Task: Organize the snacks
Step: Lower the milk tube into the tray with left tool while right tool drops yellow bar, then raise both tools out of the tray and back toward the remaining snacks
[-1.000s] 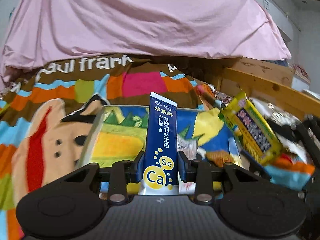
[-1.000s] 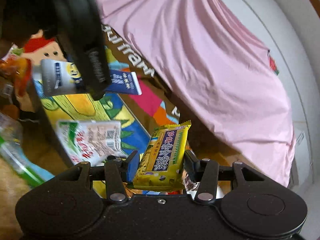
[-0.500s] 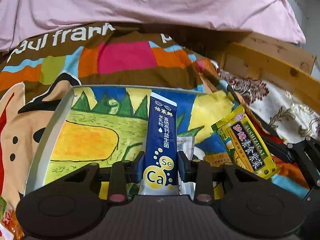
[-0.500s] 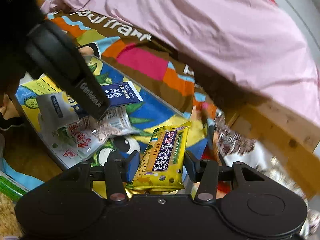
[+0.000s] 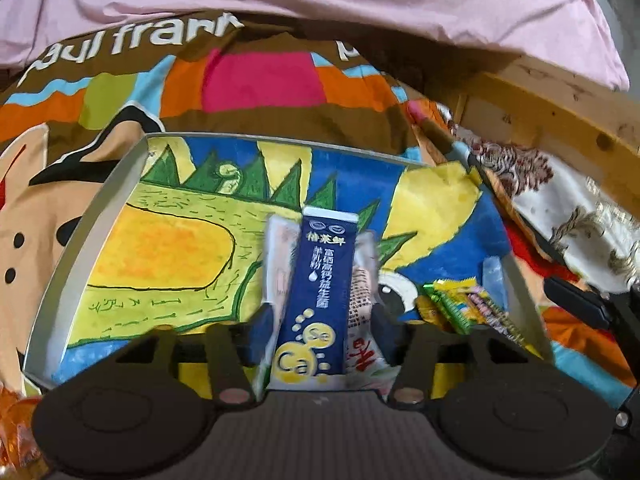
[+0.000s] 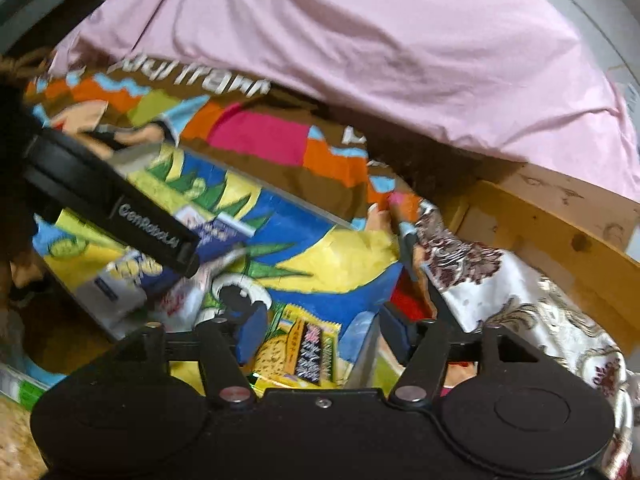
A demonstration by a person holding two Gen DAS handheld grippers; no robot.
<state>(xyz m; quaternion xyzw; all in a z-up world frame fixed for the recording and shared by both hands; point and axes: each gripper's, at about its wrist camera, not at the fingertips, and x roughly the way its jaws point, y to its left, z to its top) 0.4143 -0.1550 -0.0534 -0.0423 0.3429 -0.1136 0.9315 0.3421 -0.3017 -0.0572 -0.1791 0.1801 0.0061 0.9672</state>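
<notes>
Both grippers are opening over the tray (image 5: 100, 196): left gripper (image 5: 320, 320) releases the blue sachet (image 5: 320, 280) mid-tray, right gripper (image 6: 320, 336) the yellow packet (image 6: 308, 348) by the right wall; earlier both were clamped.

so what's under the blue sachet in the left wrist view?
A white packet with red print lies under the blue sachet, inside the painted tray. The middle of that packet is covered.

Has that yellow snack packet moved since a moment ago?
Yes. The yellow packet has dropped from between the opening right gripper jaws, down into the painted tray.
</notes>
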